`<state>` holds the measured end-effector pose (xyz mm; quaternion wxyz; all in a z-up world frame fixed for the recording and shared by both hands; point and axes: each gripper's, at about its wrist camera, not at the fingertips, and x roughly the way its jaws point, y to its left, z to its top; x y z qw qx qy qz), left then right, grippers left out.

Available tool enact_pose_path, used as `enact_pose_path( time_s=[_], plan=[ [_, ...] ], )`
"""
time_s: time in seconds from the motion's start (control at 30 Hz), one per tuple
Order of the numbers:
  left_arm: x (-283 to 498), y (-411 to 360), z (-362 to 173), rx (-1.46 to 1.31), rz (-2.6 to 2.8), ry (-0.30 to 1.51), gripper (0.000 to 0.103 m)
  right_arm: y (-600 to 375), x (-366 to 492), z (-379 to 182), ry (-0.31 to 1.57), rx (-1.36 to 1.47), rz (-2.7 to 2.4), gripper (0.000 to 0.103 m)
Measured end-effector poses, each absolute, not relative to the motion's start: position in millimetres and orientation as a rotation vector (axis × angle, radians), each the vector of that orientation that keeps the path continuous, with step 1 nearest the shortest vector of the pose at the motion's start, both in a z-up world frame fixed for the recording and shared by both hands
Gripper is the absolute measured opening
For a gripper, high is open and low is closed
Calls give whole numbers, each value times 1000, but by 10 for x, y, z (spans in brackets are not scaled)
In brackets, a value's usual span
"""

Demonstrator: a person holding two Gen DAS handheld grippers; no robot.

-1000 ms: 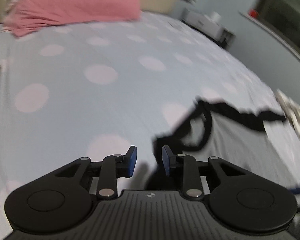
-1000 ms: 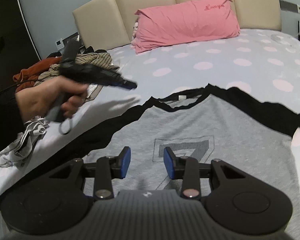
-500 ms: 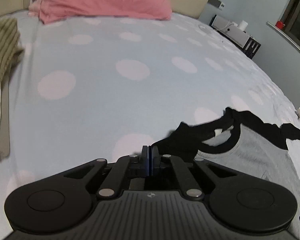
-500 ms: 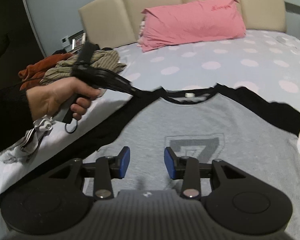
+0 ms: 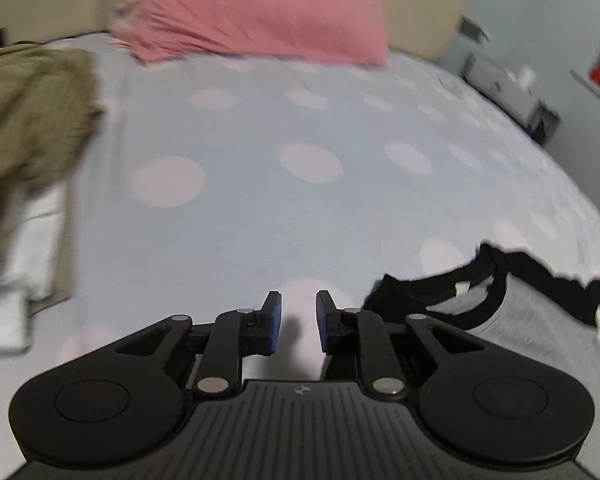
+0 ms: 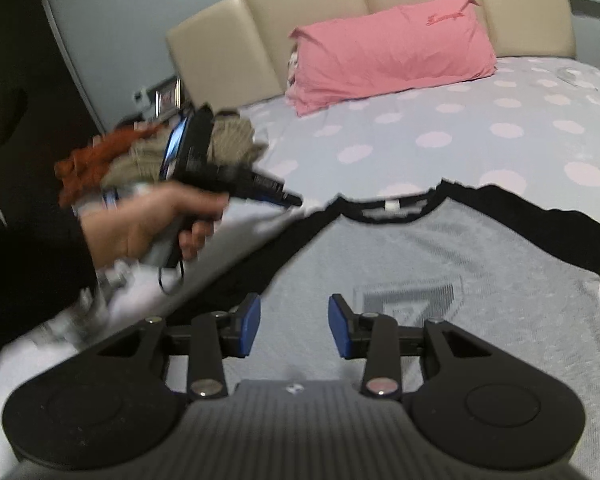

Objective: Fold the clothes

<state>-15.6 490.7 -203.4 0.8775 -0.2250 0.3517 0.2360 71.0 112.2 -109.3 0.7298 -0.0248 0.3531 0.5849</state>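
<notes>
**Letting go of the shoulder, shirt spread for folding**

Opening again after a brief pinch, the left tongs (image 5: pixel 298 322) hang released over bare bedsheet, nothing between the pads; half a second ago they were clamped tight at the black shoulder of the shirt (image 6: pixel 440 264), and now that shoulder lies just to their right, dropped and slightly rumpled. In the right wrist view the hand (image 6: pixel 148 224) holding the left tongs sits at the shirt's left sleeve, tips near the collar edge, blurred with motion; the right tongs (image 6: pixel 294 330) stay parted and empty, hovering above the grey chest with the printed numeral just beyond, and they have lifted a little since a second ago.

The shirt lies face up on the bed (image 5: pixel 260 220), collar toward the pink pillow (image 6: pixel 392 48), black sleeves out to both sides; a heap of unfolded clothes (image 6: pixel 148 156) waits at the bed's left edge. The tug and release reads as smoothing, so the spreading looks nearly done and no fold has been made yet; the likely next need is a grip on a sleeve or side hem to bring it across the chest, though the rumpled left shoulder may want one more pull first.
</notes>
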Motion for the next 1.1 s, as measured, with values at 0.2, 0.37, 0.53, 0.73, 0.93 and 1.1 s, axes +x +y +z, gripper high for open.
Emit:
enact_pose_path(
  time_s=[0.2,0.37,0.53,0.73,0.93,1.1],
  plan=[
    [-652,4611,-1797,-336,661,770,52,1114,666,-269,666,140,1090,75],
    [-976,4408,-1780,-359,694,826,43,1014,663,-50,819,284,1038,74],
    [-1267,4066,-1623,-432,643,800,43,675,369,530,750,315,915,83],
    [-1411,3821,-1460,-428,611,772,43,425,161,876,732,425,917,85],
    [-1470,3744,-1472,-432,608,777,43,287,-72,989,631,404,951,85],
    [-1480,3752,-1546,-416,584,797,43,138,-205,931,518,412,965,93]
  ],
)
